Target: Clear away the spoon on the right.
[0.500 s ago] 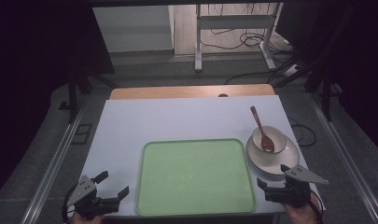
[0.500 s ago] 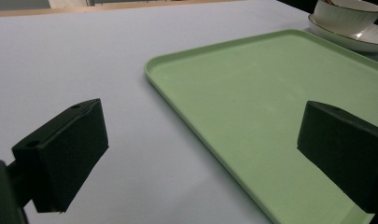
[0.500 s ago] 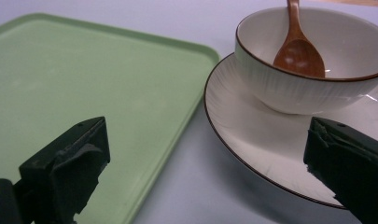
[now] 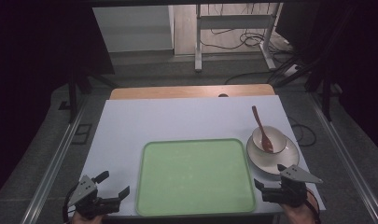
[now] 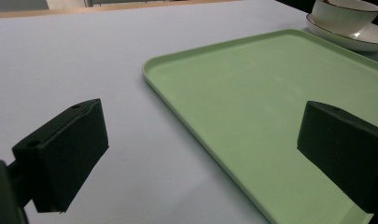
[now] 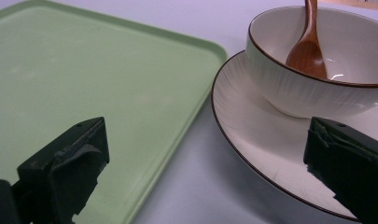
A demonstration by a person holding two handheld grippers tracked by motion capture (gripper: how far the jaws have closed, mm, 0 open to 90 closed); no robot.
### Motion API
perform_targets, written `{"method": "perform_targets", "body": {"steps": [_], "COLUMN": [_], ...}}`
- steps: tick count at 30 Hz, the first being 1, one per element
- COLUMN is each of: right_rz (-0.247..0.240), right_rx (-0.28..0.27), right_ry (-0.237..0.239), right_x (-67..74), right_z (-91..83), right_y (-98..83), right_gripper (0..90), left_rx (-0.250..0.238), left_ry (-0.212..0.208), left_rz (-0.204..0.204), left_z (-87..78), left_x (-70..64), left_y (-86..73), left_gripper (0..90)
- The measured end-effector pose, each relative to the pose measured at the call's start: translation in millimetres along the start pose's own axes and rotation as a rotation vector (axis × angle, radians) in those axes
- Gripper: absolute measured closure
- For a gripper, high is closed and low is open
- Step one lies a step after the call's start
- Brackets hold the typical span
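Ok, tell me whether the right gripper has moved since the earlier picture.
No. The right gripper sits at the same spot just below the plate, beside the green tray; jaws open.

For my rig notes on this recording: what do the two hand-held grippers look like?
Both are black. The left hand-held gripper and the right hand-held gripper each carry a grey three-cornered plate on top and end in two blocky black jaws with flat pads; the right one's pads look worn and chipped at the edges. A dark cable loops beside the left one. No sleeves can be made out.
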State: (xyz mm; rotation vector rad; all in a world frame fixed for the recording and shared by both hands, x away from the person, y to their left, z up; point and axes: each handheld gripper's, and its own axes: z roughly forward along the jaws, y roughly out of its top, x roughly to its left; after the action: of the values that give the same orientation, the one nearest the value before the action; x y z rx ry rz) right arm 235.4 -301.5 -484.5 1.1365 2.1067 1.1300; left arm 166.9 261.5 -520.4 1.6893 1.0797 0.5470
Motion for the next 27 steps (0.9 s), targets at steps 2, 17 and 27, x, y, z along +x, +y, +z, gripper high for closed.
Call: {"method": "perform_targets", "body": {"steps": [2,17,27], "right_rz": [0.005,-0.020,-0.021], "right_rx": [-0.001,-0.010,-0.013], "right_ry": [-0.001,-0.008,-0.017], "right_x": [-0.2,2.9,1.4], "right_z": [0.3,-0.6,3.0], "right_y": [0.0,7.3,17.0], "right_gripper": [0.5,0.8,0.9], "left_rx": [0.003,0.016,0.018], "left_ry": [-0.001,0.003,0.005], "left_rz": [0.000,0.002,0.002], "left_z": [0.2,0.7,0.7], "left_x": [-0.1,-0.4,-0.5], "left_y": [-0.1,-0.1,-0.1], "left_gripper": [1.6,1.6,1.6]}}
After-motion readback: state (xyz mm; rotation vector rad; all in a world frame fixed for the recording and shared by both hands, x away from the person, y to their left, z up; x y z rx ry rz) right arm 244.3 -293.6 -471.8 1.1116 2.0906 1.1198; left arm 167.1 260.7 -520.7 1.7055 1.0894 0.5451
